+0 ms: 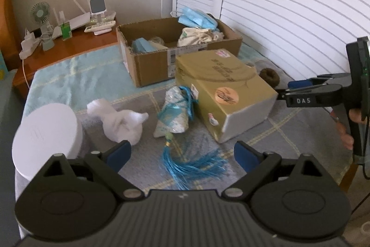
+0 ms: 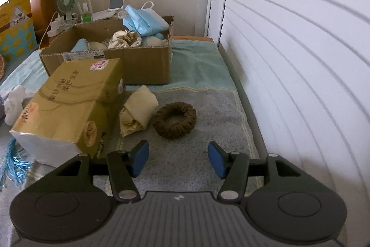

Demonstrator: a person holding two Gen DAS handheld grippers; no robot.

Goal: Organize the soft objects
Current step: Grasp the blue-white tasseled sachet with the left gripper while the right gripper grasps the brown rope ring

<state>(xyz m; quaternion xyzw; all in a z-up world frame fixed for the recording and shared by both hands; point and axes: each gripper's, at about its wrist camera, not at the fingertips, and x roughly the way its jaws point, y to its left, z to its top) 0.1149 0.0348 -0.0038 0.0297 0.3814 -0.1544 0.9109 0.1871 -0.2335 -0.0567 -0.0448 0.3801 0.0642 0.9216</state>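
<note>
One open cardboard box [image 1: 148, 68], holding one bunch of blue face masks [image 2: 144, 20] and one drawstring pouch [image 1: 196, 36]; one gold tissue pack [image 2: 69, 105]; one brown braided ring [image 2: 174, 117]; one rolled cream cloth [image 2: 138, 111]; one white cloth bundle [image 1: 120, 122]; one blue tassel sachet [image 1: 177, 112]; one white round container [image 1: 46, 136]; one small desk fan [image 1: 40, 13]

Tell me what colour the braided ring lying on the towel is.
Dark brown. The braided ring shows best in the right wrist view.
</note>
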